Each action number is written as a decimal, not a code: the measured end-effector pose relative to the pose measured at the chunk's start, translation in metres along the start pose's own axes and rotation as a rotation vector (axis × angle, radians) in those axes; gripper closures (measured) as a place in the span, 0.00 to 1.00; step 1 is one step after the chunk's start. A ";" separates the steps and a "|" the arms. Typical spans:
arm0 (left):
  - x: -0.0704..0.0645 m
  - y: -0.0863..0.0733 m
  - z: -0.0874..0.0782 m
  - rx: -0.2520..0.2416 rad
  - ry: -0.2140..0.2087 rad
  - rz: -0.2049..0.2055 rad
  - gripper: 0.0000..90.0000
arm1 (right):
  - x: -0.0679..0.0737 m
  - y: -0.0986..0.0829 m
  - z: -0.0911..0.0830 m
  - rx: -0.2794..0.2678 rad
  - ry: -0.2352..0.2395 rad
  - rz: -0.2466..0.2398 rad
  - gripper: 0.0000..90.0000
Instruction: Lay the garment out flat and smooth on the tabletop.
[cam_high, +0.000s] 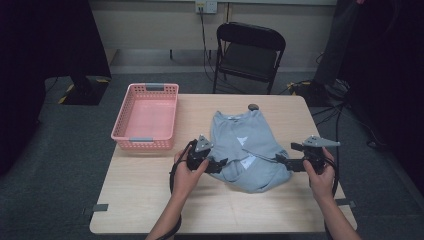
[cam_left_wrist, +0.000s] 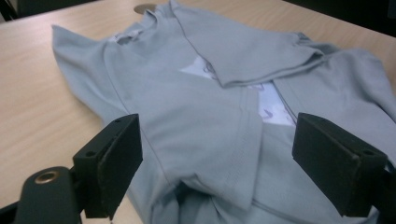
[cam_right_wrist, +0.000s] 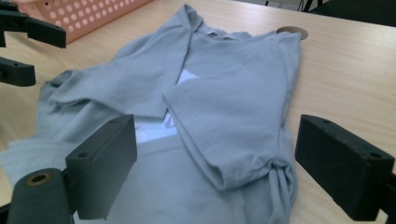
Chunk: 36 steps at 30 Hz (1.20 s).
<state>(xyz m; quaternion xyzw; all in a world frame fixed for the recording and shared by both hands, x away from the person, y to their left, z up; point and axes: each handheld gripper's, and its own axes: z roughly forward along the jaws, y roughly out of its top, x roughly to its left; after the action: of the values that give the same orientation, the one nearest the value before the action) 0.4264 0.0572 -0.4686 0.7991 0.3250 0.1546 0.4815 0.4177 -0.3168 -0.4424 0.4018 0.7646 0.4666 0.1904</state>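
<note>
The grey shirt (cam_high: 251, 150) lies in the middle of the frame on the table (cam_high: 150, 200), sleeves folded in. The left gripper (cam_high: 218, 165) and right gripper (cam_high: 281, 161) sit at its lower corners, both wide open and holding nothing. A pink basket (cam_high: 147, 116) sits at the upper left.

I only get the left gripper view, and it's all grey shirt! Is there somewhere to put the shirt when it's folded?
Observer: Yes, a pink basket sits on the table, left of the grey shirt.
Operator: Where's the other gripper?
Observer: The right gripper is at the shirt's right edge, jaws open.
Operator: Is the basket full?
Observer: No, nothing lies in it.
Operator: What's behind the table?
Observer: A black folding chair.
</note>
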 end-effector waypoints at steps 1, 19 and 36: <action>-0.001 -0.003 0.000 0.002 -0.003 0.001 0.18 | 0.001 -0.003 -0.001 0.006 0.000 -0.007 0.13; -0.014 -0.048 -0.007 0.065 -0.025 0.033 0.17 | 0.020 -0.050 -0.007 0.122 0.007 -0.083 0.14; -0.015 -0.060 -0.025 0.075 -0.001 0.030 0.18 | 0.016 -0.079 -0.016 0.228 -0.023 -0.097 0.13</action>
<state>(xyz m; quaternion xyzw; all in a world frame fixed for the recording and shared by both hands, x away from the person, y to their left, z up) 0.3788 0.0837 -0.5073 0.8216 0.3182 0.1493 0.4489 0.3631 -0.3319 -0.5019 0.3886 0.8289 0.3625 0.1744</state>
